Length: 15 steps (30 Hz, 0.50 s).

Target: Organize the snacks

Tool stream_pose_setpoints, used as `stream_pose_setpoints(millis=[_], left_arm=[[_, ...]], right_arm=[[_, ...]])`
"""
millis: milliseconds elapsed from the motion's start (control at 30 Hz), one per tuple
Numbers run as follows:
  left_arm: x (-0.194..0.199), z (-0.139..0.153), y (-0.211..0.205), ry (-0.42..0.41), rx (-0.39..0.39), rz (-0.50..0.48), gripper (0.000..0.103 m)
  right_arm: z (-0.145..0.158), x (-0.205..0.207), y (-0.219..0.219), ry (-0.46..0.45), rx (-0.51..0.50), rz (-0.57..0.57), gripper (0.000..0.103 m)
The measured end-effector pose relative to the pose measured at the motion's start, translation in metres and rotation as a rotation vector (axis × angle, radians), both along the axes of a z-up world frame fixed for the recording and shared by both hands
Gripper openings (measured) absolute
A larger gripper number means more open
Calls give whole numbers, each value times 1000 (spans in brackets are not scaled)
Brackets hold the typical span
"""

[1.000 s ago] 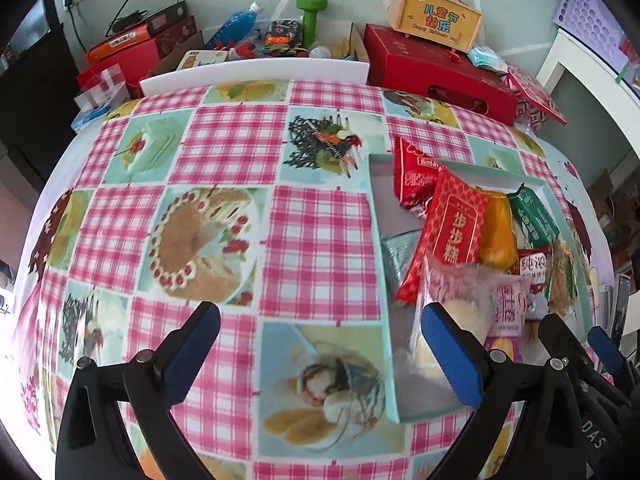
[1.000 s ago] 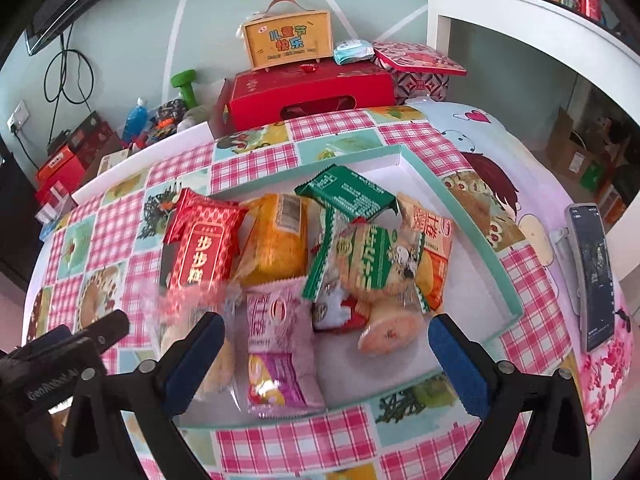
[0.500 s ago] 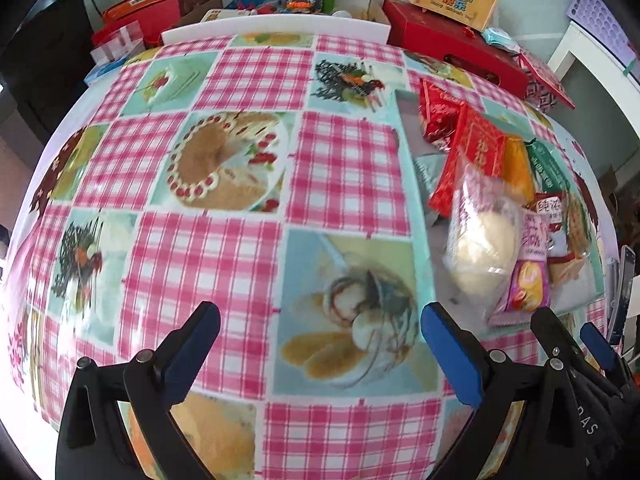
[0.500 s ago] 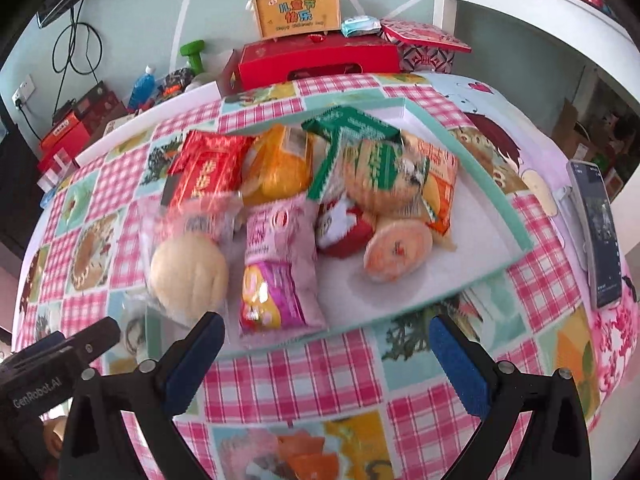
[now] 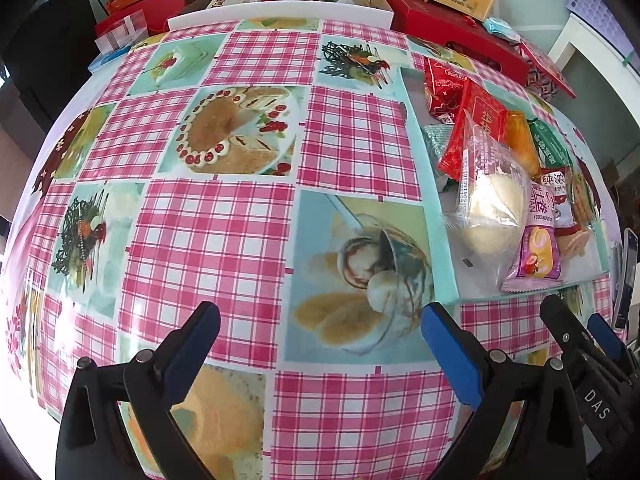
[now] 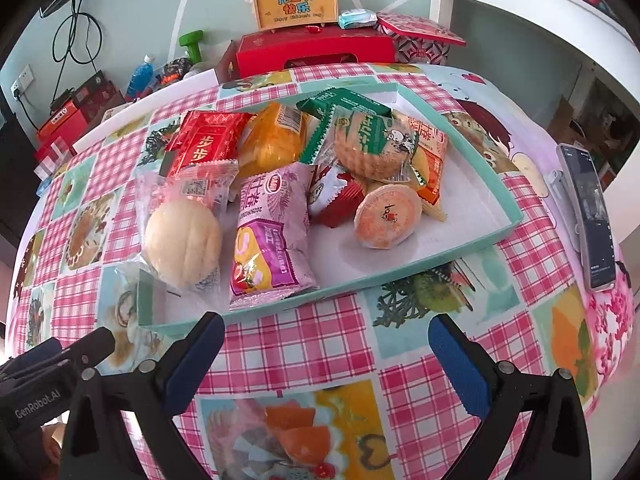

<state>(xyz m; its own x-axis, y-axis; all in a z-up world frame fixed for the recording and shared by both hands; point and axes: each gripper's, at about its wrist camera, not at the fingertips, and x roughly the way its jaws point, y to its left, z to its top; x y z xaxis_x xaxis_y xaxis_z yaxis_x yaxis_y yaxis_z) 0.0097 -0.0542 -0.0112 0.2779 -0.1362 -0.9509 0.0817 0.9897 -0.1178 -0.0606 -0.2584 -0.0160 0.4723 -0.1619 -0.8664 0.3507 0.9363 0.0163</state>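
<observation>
The snacks lay heaped in the shallow teal tray [image 6: 472, 236] — the wrapped bun [image 6: 182, 236] and pink roll packet [image 6: 270, 236] nearest its front edge. The right gripper [image 6: 326, 354] hung just short of that edge, jaws spread wide and empty, the packet's long axis running straight away from it. The left gripper [image 5: 320, 342], equally agape, sat off to the tray's left over bare checked tablecloth [image 5: 224, 240] — the right one looked nearer. A phone [image 6: 590, 216] lay beside the tray; red boxes [image 6: 316, 50] crowded the wall behind.
</observation>
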Motion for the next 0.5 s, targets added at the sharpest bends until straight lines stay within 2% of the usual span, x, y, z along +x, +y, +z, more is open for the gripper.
stream_pose_setpoints(millis=[500], left_arm=[[5,-2,1,4,13,12,100]], right_arm=[[-4,4,1,19,-15,4,103]])
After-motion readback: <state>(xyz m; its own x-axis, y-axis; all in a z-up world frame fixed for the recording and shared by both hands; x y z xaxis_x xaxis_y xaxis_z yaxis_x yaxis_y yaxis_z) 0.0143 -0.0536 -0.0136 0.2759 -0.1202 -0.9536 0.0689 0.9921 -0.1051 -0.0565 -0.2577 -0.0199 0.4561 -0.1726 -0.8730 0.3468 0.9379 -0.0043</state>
